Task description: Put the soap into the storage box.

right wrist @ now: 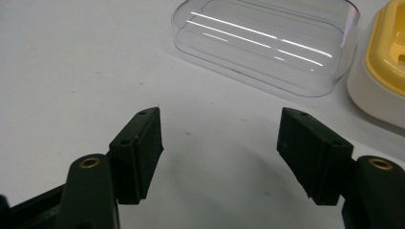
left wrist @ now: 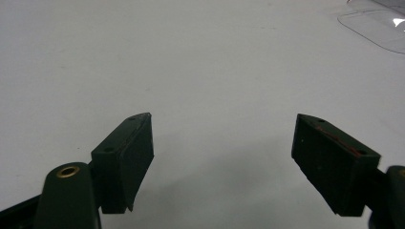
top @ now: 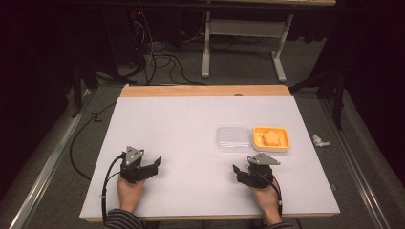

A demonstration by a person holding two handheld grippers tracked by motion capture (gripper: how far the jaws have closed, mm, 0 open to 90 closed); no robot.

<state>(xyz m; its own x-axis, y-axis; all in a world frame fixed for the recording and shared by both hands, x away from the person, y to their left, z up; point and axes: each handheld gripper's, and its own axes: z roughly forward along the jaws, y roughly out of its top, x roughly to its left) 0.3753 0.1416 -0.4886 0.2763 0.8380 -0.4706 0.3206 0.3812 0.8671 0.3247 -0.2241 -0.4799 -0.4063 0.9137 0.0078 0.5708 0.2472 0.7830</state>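
Both tongs rest on the white table (top: 157, 119), jaws spread with nothing between them — left tongs (left wrist: 222, 157), right tongs (right wrist: 219, 152). Just beyond the right tongs lies the clear lid (right wrist: 267, 43), touching the yellow dish (right wrist: 382, 71) — the left tongs sit well apart from the lid.

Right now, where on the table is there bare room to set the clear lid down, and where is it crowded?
Bare: the table's whole left half and far strip, also the stretch between the left claw and right claw. Crowded: the right middle, where the clear lid lies right beside the yellow dish, just beyond the right claw. Both claws stand open, empty.
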